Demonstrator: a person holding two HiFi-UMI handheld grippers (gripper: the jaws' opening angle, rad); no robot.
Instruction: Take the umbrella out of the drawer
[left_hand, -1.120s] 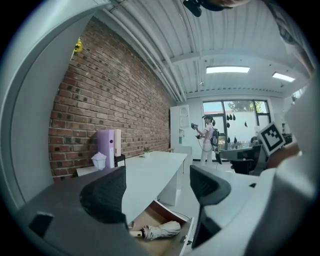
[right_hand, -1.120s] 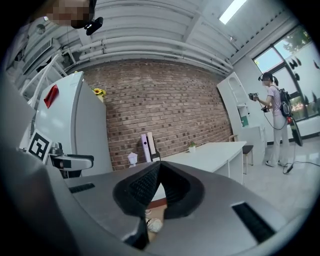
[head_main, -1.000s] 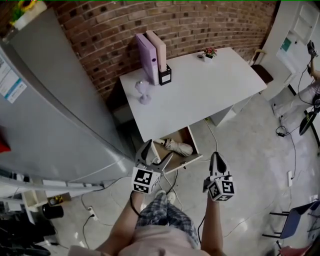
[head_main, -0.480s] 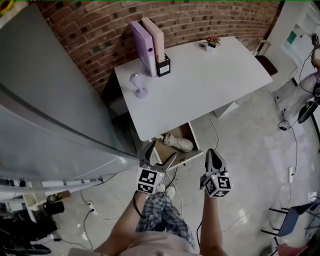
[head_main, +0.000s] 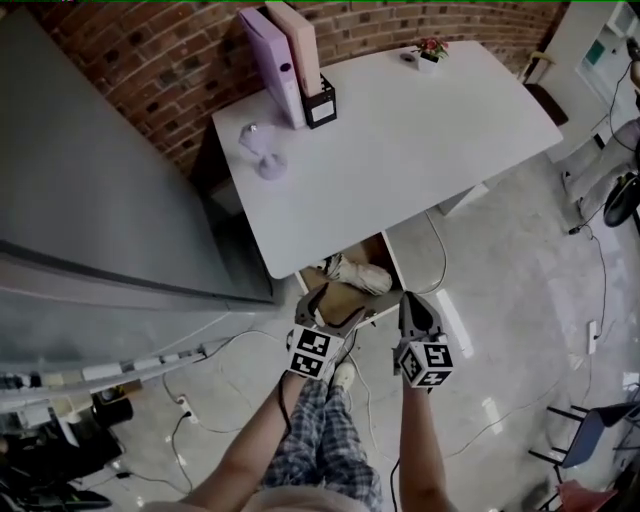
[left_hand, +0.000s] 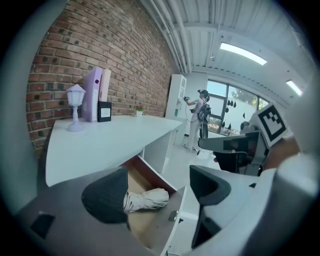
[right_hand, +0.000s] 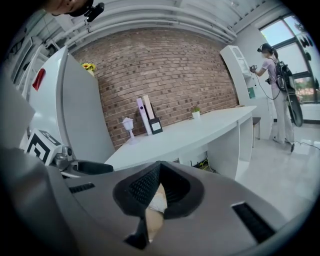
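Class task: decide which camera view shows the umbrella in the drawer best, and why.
The left gripper view: the umbrella lies large in the open drawer, one end behind a jaw. The head view shows the umbrella small, from above; the right gripper view shows only a sliver.

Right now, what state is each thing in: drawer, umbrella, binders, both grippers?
Drawer, pulled open.
Umbrella, folded, lying inside the drawer, not gripped.
Binders, standing upright.
Left gripper, jaws apart, empty, pointing at the umbrella.
Right gripper, jaws together, empty.
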